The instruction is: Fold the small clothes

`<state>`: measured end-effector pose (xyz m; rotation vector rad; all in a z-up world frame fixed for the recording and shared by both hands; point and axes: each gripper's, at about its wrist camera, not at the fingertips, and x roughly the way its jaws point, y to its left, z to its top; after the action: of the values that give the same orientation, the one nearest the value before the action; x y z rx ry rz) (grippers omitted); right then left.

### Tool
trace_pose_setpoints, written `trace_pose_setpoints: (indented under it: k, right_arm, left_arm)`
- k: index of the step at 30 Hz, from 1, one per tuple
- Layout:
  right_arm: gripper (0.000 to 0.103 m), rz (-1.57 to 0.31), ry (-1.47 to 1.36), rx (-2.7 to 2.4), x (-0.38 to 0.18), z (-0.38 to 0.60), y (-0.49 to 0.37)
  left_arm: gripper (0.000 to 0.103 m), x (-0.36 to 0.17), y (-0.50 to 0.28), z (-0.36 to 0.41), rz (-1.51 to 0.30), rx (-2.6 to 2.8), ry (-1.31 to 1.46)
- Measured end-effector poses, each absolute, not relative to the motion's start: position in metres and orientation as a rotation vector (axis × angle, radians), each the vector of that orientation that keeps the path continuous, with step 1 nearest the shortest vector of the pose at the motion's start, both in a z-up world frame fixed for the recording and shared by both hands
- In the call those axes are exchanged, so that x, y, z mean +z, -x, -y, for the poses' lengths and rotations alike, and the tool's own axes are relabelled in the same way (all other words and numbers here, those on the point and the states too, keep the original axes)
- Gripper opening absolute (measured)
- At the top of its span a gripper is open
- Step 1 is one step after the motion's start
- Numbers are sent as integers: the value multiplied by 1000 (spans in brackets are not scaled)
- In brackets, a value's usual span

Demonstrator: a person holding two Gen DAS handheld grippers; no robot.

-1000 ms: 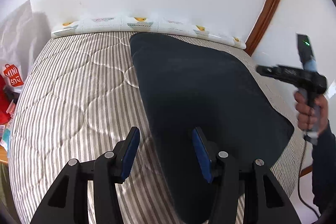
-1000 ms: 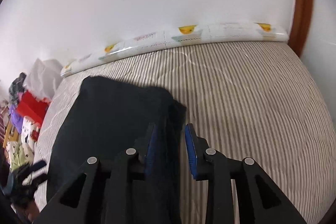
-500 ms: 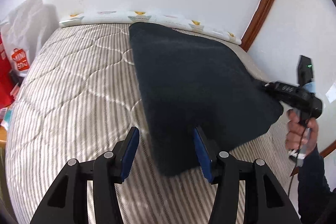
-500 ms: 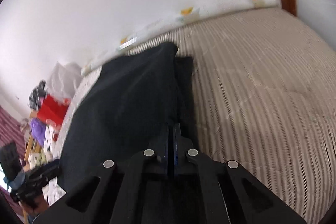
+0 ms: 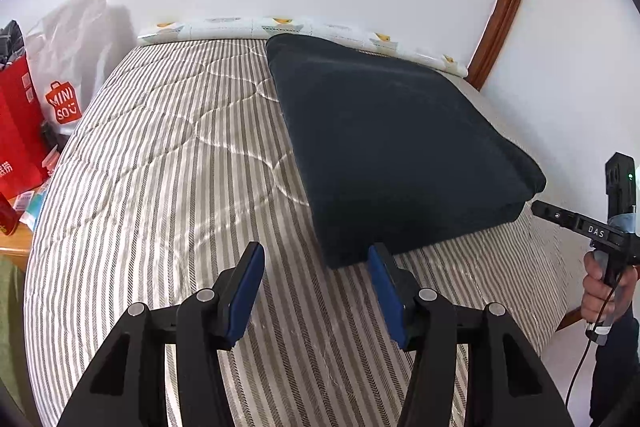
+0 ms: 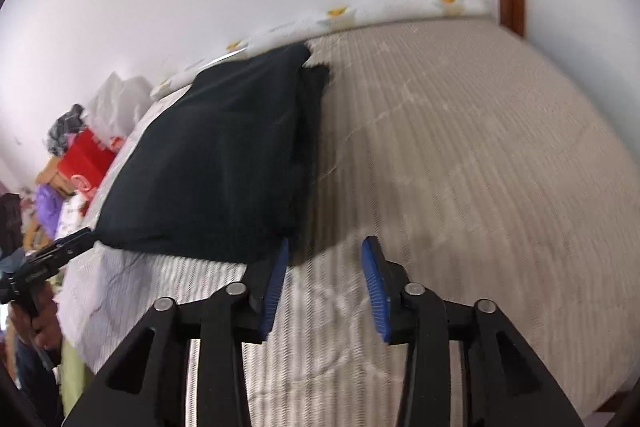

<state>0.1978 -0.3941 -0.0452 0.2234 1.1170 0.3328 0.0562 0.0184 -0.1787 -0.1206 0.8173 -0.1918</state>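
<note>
My left gripper (image 5: 316, 291): jaws about half open, nothing between them, only striped mattress (image 5: 168, 163) under them. My right gripper (image 6: 325, 287): jaws have just been opening, gap empty, left pad (image 6: 276, 283) just beside the cloth's near corner. Folded dark cloth (image 5: 396, 143) lies flat on the mattress, ahead of both grippers. Red shopping bag (image 5: 18, 131) beside the bed.
</note>
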Motion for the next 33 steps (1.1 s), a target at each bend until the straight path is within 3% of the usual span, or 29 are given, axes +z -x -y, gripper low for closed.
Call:
trace_pose_setpoints:
  k: [9, 13, 15, 17, 20, 28, 33]
  right_arm:
    - [41, -1129, -313, 397, -69, 369, -215]
    - [14, -1086, -284, 435, -66, 362, -219]
    - [11, -1055, -249, 453, -58, 364, -219]
    - [10, -1039, -231, 458, -53, 368, -220]
    - [10, -1017, -219, 442, -51, 376, -221]
    - [9, -1028, -230, 421, -64, 390, -219]
    - [12, -1022, -124, 369, -44, 392, -204]
  left_arm:
    - [51, -189, -58, -9, -839, -156, 101]
    - [50, -192, -63, -3, -838, -155, 99]
    - [48, -190, -64, 2, -817, -165, 99]
    - [27, -189, -66, 9, -803, -166, 94]
    - [15, -188, -69, 17, -788, -171, 77]
    - [14, -195, -63, 27, -786, -189, 58]
    - [17, -194, -61, 21, -819, -196, 105]
